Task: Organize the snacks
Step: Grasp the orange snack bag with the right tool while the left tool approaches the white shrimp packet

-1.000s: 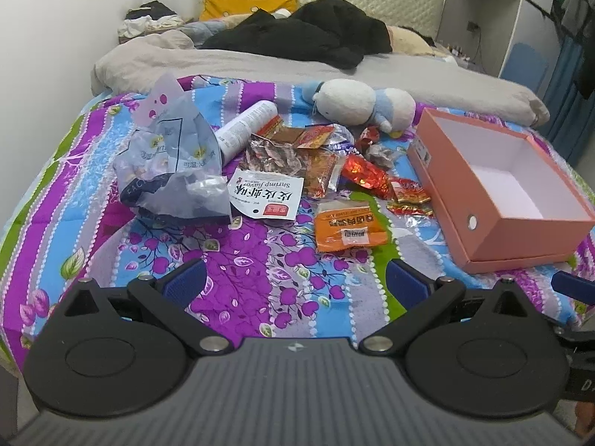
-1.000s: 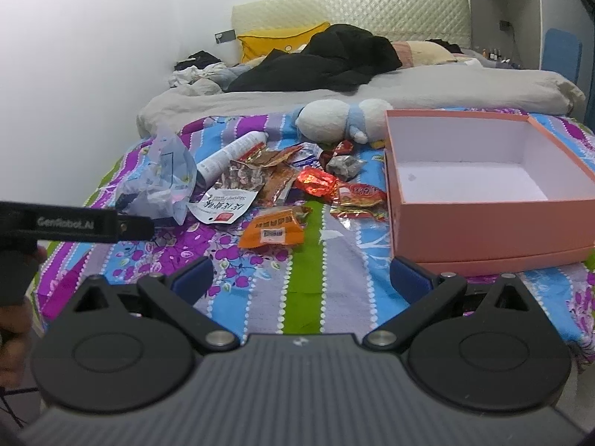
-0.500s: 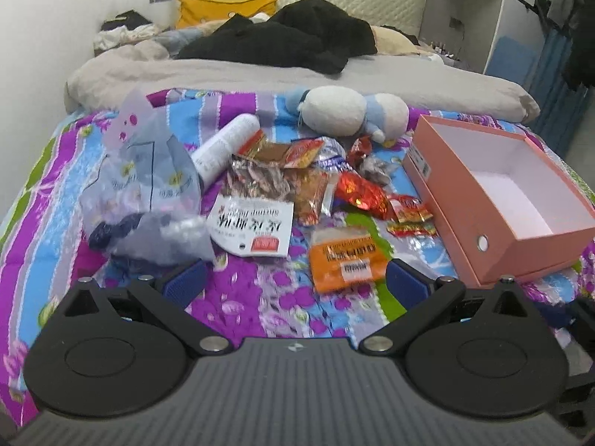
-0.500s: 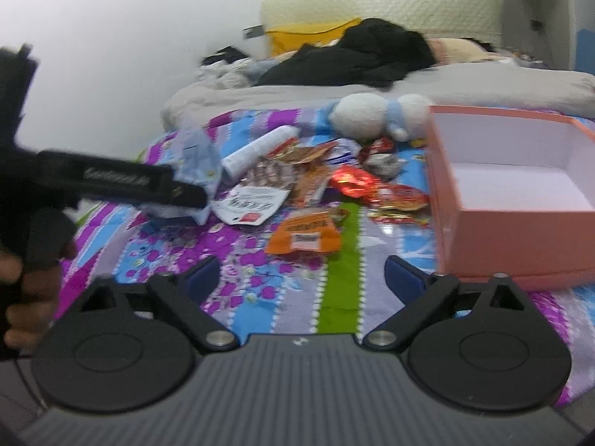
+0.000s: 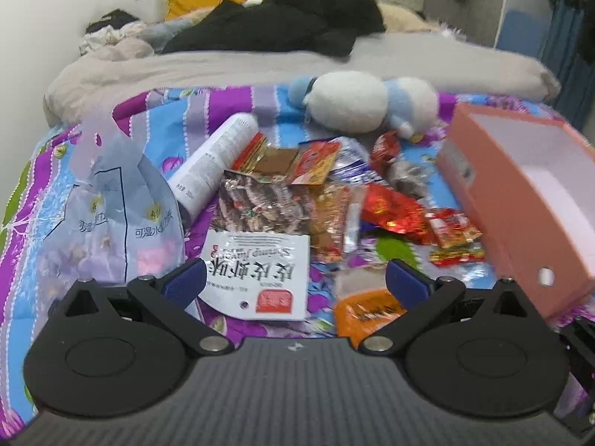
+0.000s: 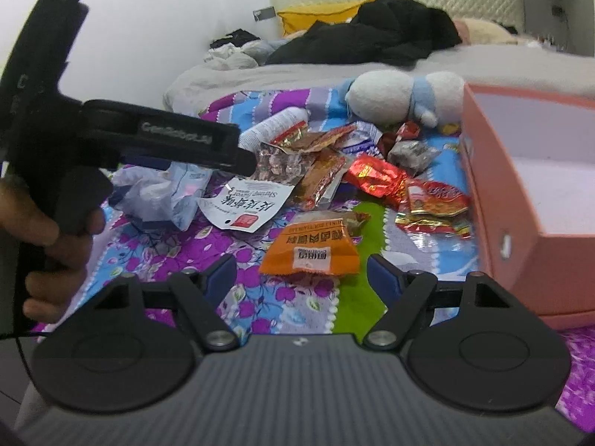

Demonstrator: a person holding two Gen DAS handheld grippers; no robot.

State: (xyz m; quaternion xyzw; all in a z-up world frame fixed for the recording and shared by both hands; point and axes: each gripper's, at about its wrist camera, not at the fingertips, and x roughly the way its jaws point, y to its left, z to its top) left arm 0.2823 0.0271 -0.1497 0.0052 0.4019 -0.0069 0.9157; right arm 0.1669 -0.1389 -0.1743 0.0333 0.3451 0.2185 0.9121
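while both grippers hang over the bedspread, nothing is gripped.
left gripper (image 5: 295, 278): jaws spread wide, nothing between them; its blue pads sit above the white shrimp-flavour packet (image 5: 260, 269) and the orange packet (image 5: 366, 308).
right gripper (image 6: 301, 273): jaws wide apart and holding nothing, straddling the near edge of the orange packet (image 6: 310, 251).
left hand (image 6: 48, 238): seen from the right wrist view, wrapped around the black handle of the left gripper.
snack pile: red foil packets (image 5: 394, 212), brown wrappers (image 5: 329, 219) and a silvery pack (image 5: 260, 204) lie in a loose heap between the plastic bag and the box.
pink box (image 5: 494, 200): open-topped, at the right of the heap, its inside bare where visible.
plastic bag (image 5: 119, 212): pale, crumpled, left of the heap.
white tube (image 5: 215, 163): lying tilted beside the bag.
plush toy (image 5: 357, 100): behind the snacks.
bedspread (image 6: 253, 297): purple floral with stripes, under everything.
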